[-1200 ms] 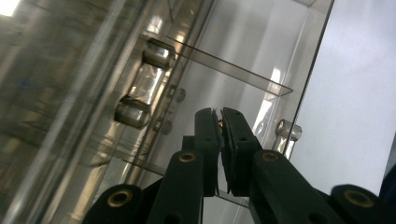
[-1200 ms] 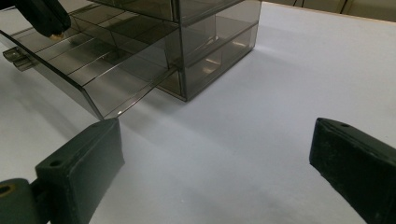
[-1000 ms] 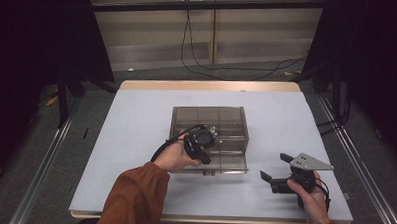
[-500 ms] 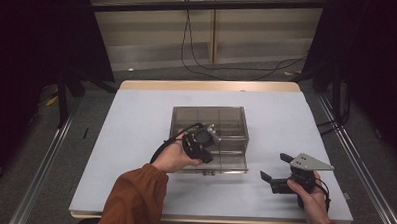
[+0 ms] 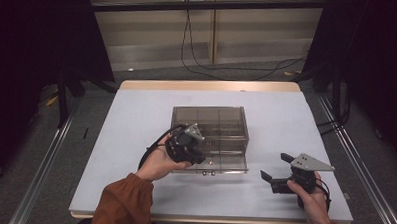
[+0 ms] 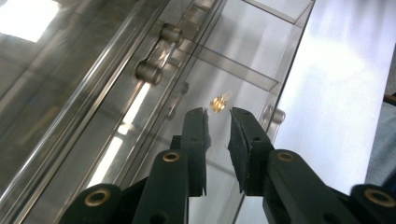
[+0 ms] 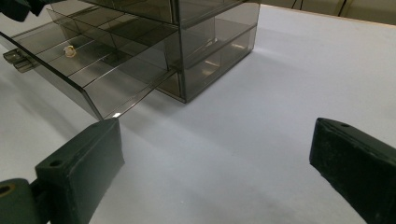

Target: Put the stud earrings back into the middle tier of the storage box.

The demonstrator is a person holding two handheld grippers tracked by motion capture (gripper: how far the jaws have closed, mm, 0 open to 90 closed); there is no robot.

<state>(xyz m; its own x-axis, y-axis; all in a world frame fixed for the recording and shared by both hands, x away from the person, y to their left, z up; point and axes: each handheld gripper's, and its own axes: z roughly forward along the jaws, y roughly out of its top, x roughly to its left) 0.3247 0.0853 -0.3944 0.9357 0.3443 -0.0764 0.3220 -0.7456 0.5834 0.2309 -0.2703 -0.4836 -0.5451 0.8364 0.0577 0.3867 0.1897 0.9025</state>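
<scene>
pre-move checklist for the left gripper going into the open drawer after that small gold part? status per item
1. Drawer pulled out of the clear cabinet: ok.
2. Small gold part visible in the drawer, ahead of the jaws: ok.
3. Left gripper jaws apart, nothing between them: ok, though the gap is narrow.
4. Jaws already inside the drawer, past its wall: cannot tell.
5. Right gripper open, off to the side on the table, clear of the drawer: ok.
6. Cabinet steadied against a push: not ok, nothing holds it.
</scene>
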